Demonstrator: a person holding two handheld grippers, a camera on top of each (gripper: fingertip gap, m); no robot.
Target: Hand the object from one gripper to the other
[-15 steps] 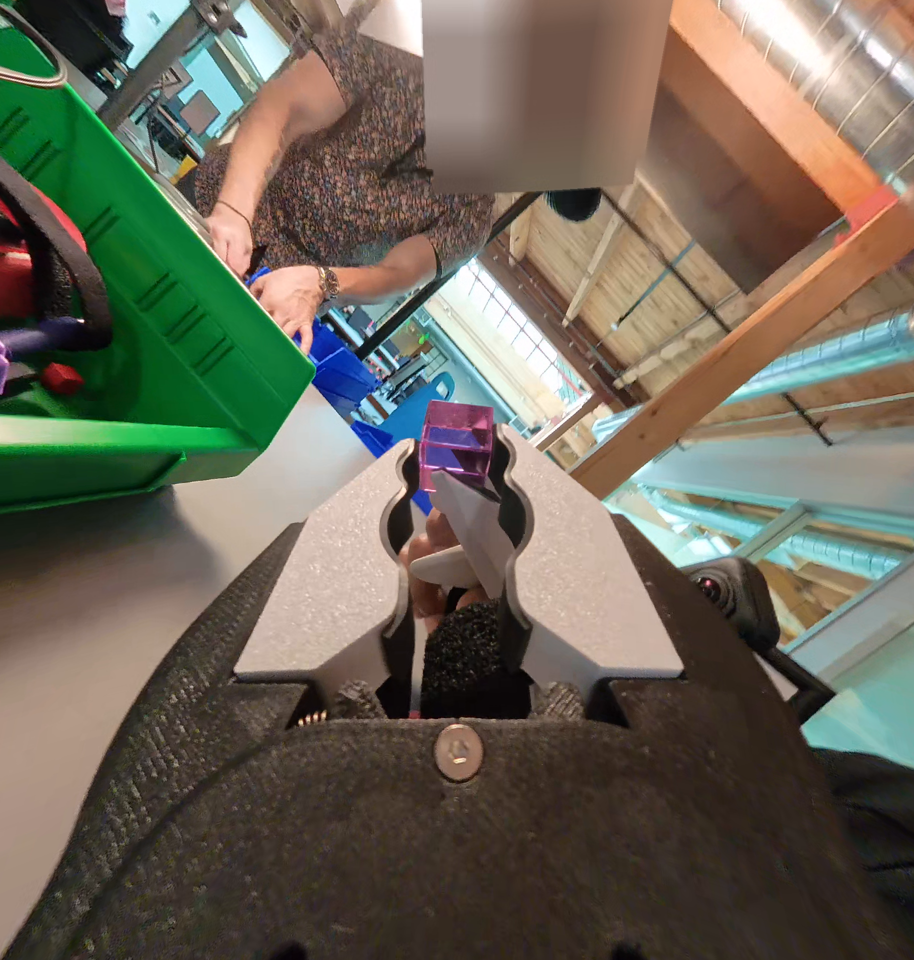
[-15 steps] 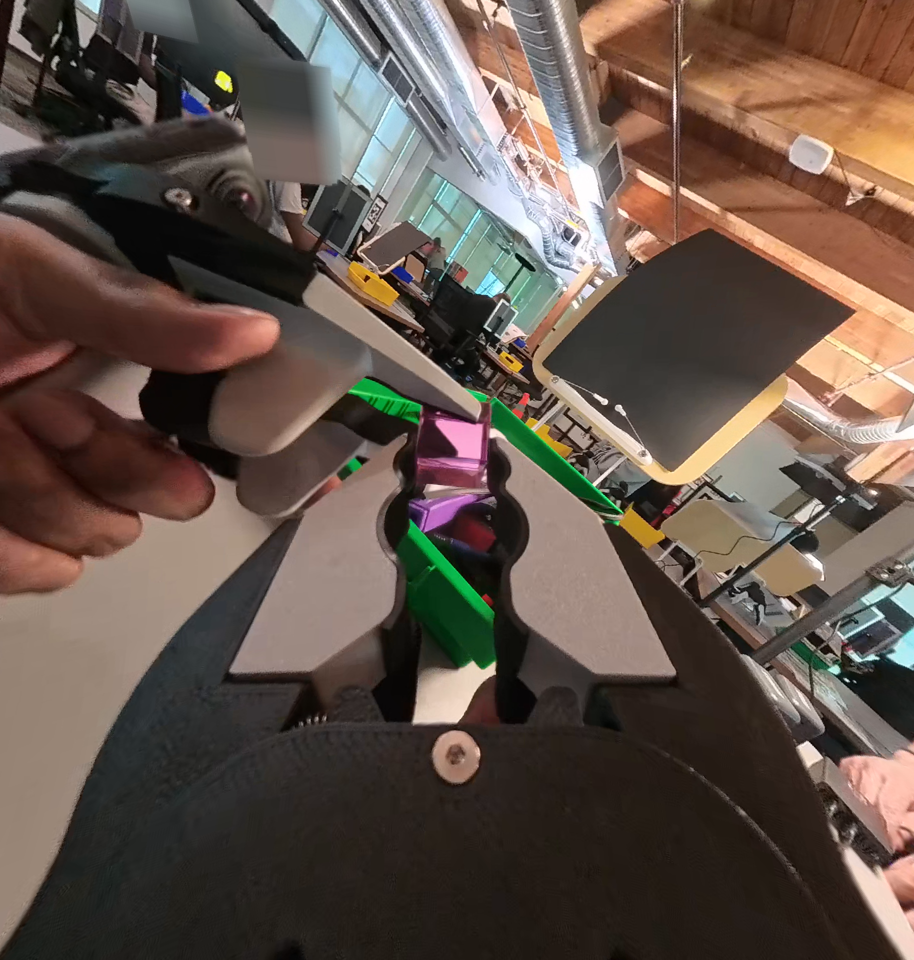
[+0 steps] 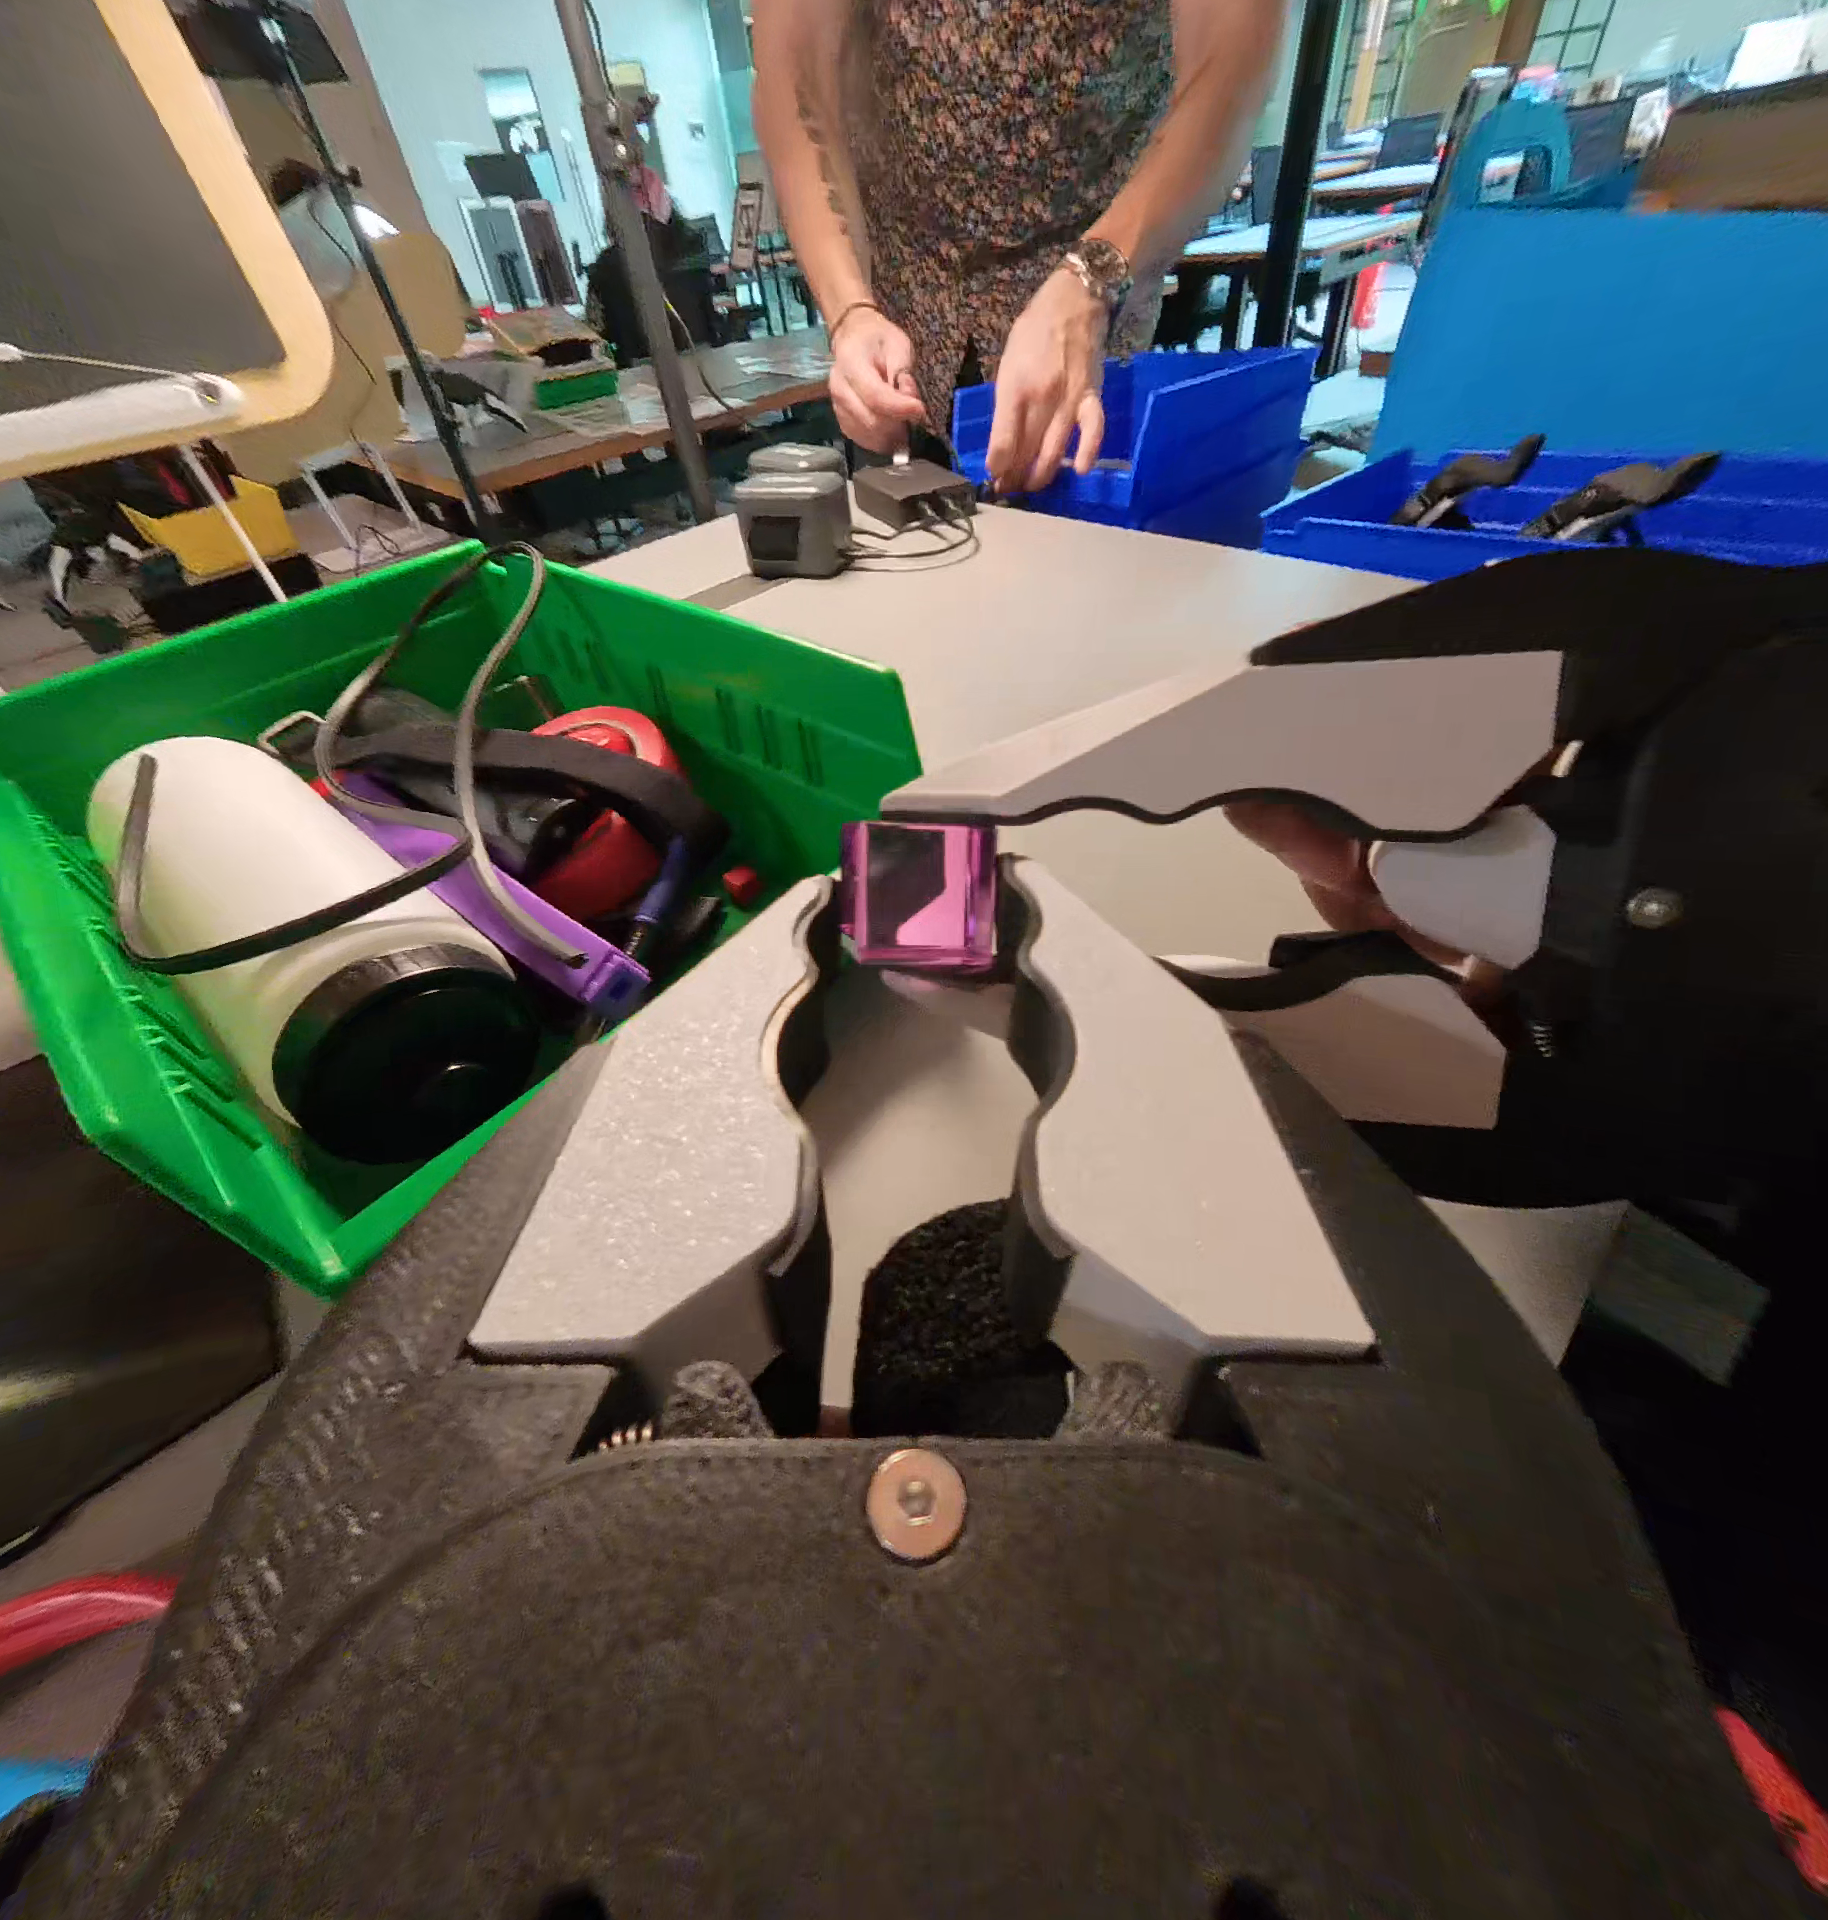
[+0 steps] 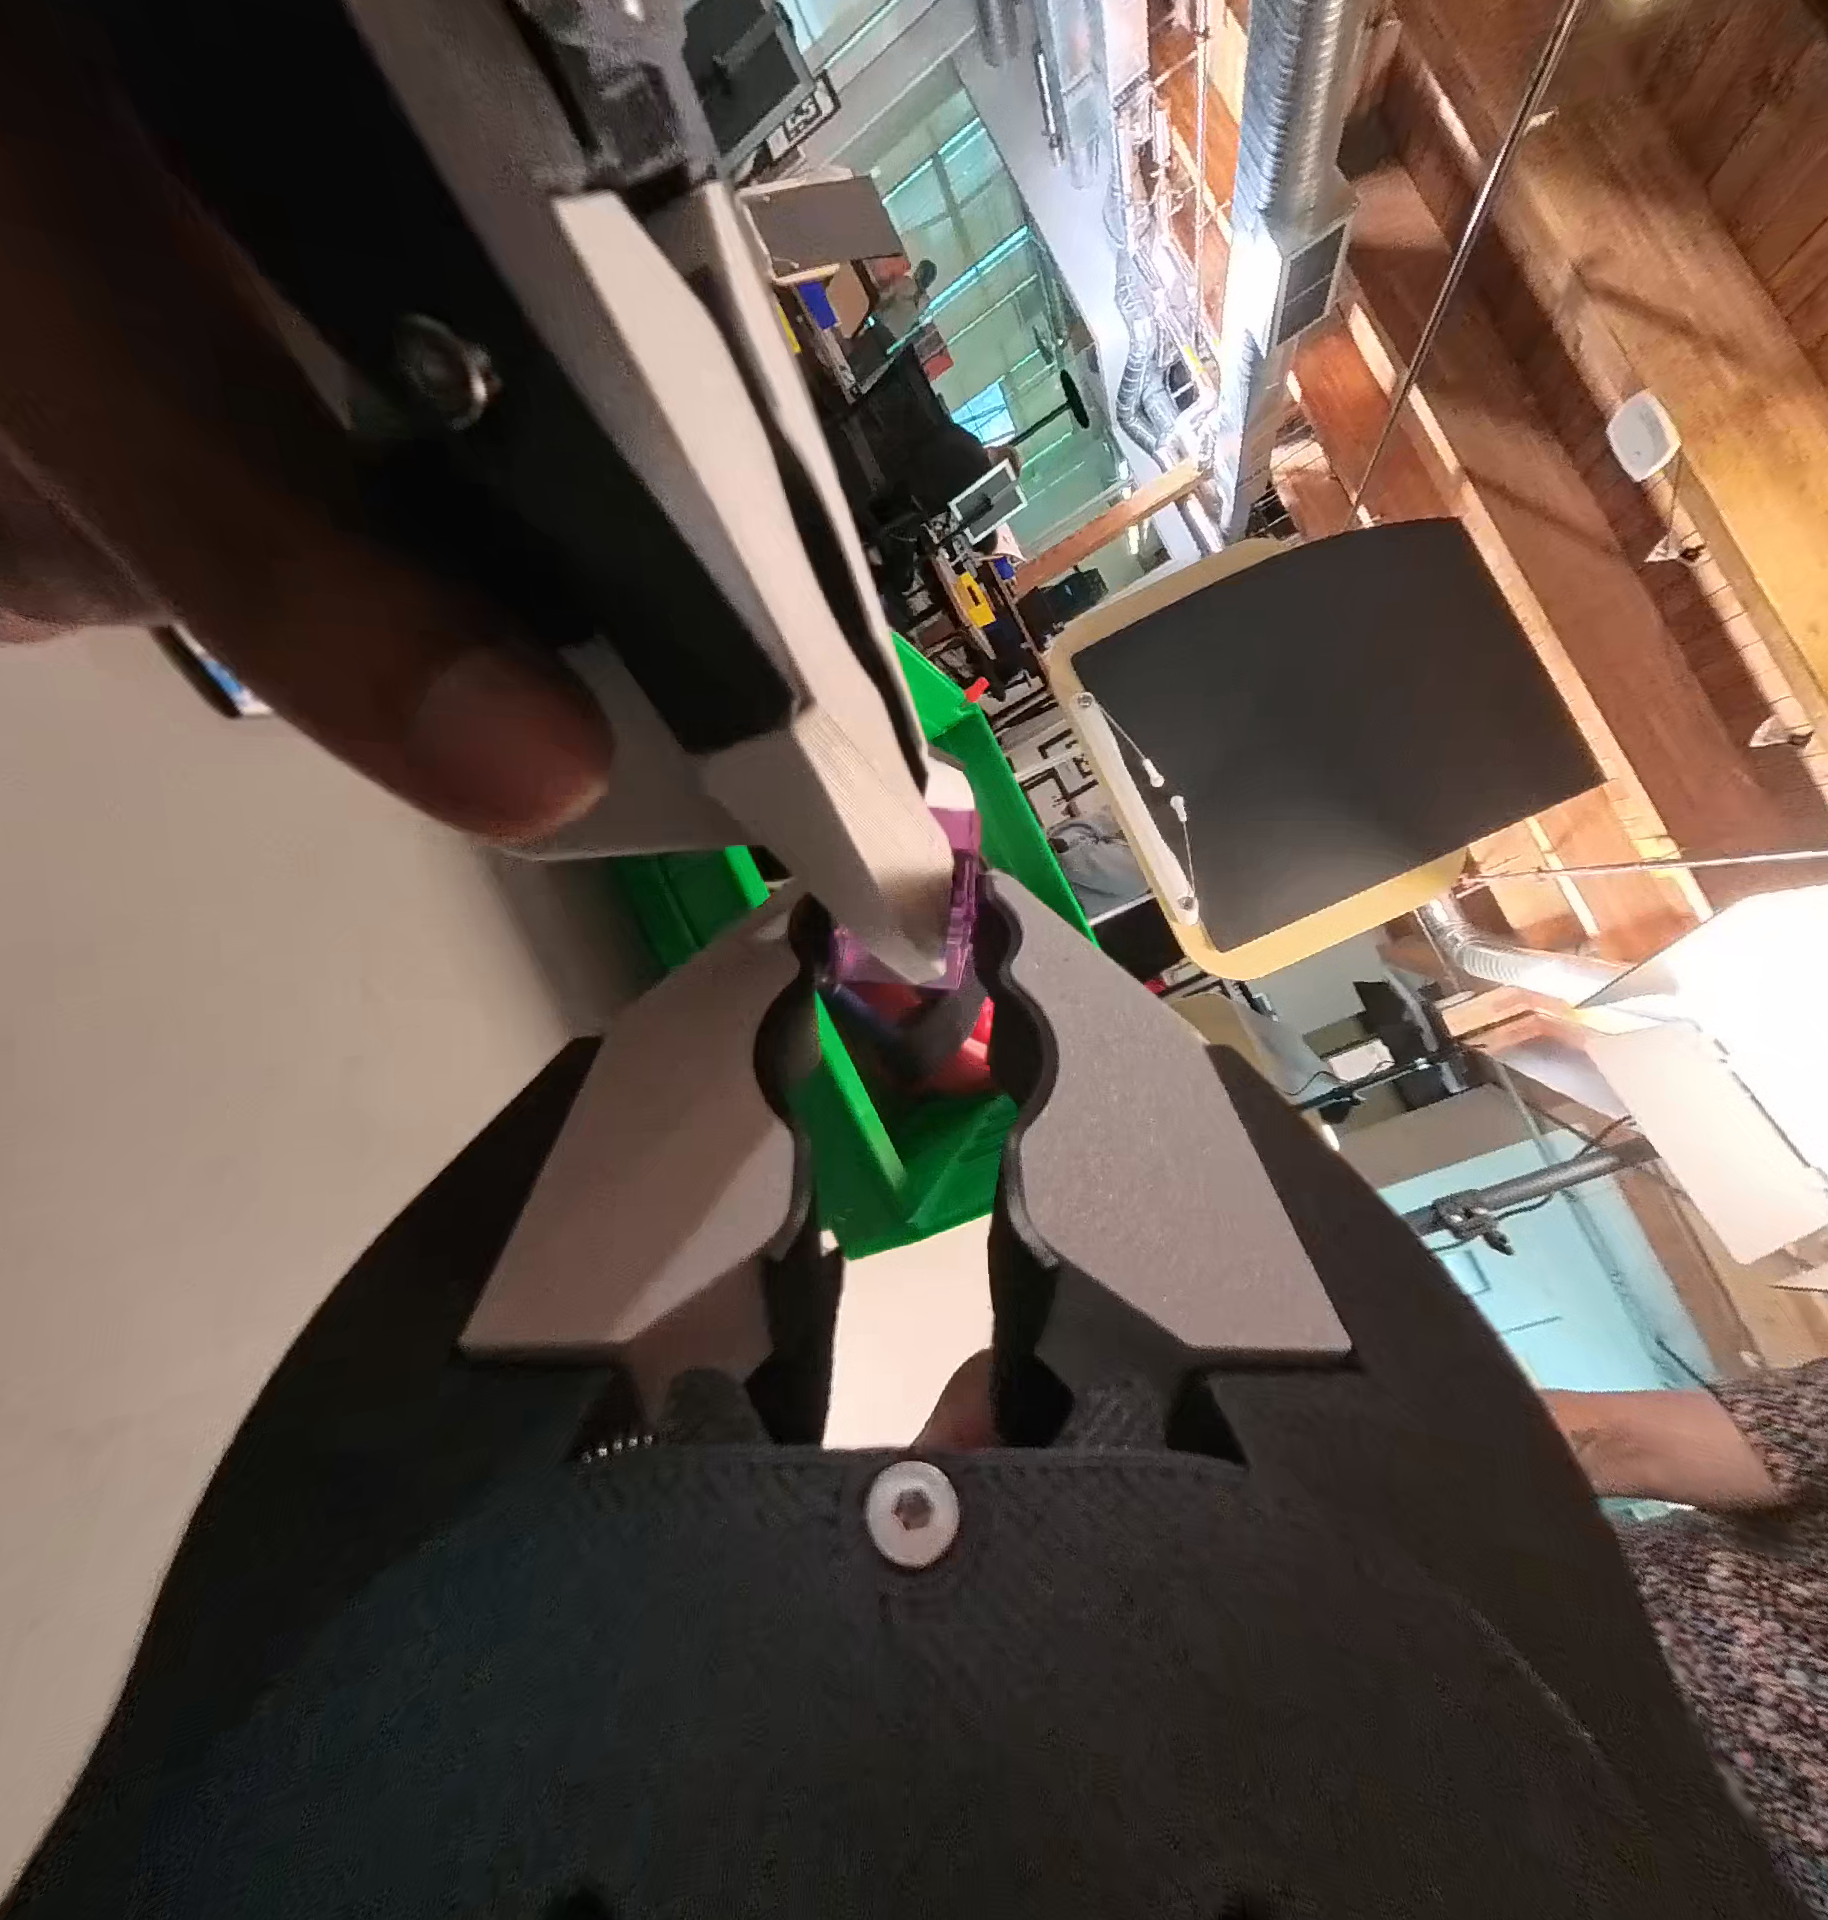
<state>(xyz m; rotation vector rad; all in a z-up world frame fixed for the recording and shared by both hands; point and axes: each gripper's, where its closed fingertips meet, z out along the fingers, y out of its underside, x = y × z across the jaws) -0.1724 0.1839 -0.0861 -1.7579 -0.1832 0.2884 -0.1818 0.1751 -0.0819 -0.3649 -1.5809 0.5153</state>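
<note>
A clear purple cube (image 3: 915, 899) sits between the fingertips of my left gripper (image 3: 915, 894), above the grey table (image 3: 1045, 623). The left jaws are closed on its sides. My right gripper comes in from the right, and its upper finger (image 3: 1253, 748) lies flat on the cube's top. In the right wrist view my right gripper (image 4: 894, 914) is closed around the cube (image 4: 960, 904). A finger (image 4: 785, 644) of the left gripper crosses in front and hides most of the cube. A hand (image 4: 422, 675) holds the left gripper.
A green bin (image 3: 193, 1049) with a white bottle (image 3: 266, 894), straps and red parts stands close on the left. Blue bins (image 3: 1201, 436) stand at the far right. A person's hands (image 3: 1045, 395) work at the far table edge beside small grey devices (image 3: 790, 520). Only a small space, under 4 cm, lies between the two pairs of fingers.
Both grippers have turned together with the cube held between them. The left wrist view now looks level across the table instead of up at the ceiling. The cube stays in both grips.
</note>
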